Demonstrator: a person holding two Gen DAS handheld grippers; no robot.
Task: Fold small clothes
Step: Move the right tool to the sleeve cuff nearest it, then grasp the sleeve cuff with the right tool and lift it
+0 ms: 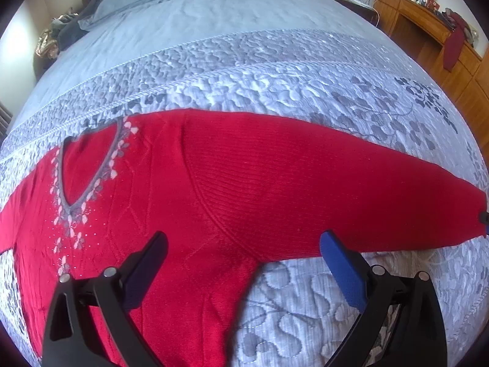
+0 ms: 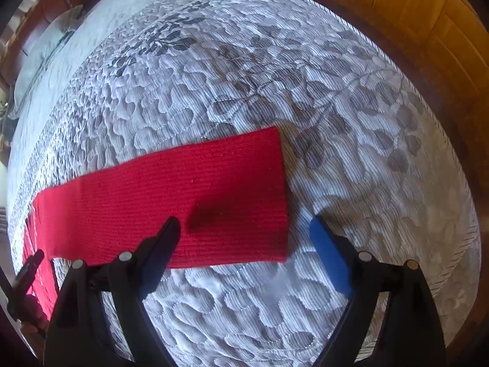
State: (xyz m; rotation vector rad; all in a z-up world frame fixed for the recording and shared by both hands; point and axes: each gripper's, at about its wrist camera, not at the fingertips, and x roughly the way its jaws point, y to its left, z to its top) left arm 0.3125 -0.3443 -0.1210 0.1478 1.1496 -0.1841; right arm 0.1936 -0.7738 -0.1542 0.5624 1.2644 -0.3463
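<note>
One quilted bedspread (image 1: 275, 85) | red sweater (image 1: 214, 183) flat | wooden dresser (image 1: 428, 30) beside

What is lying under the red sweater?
The red sweater lies flat on the grey quilt with a leaf pattern. The quilt covers the whole bed, so anything beneath it cannot be seen.

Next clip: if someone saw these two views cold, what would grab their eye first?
The red V-neck sweater spread flat on the grey floral quilt, its sleeve stretched sideways with the cuff end under the right gripper. Both grippers stand open above it, the left gripper over the armpit seam, neither holding cloth. A wooden dresser stands beside the bed.
</note>
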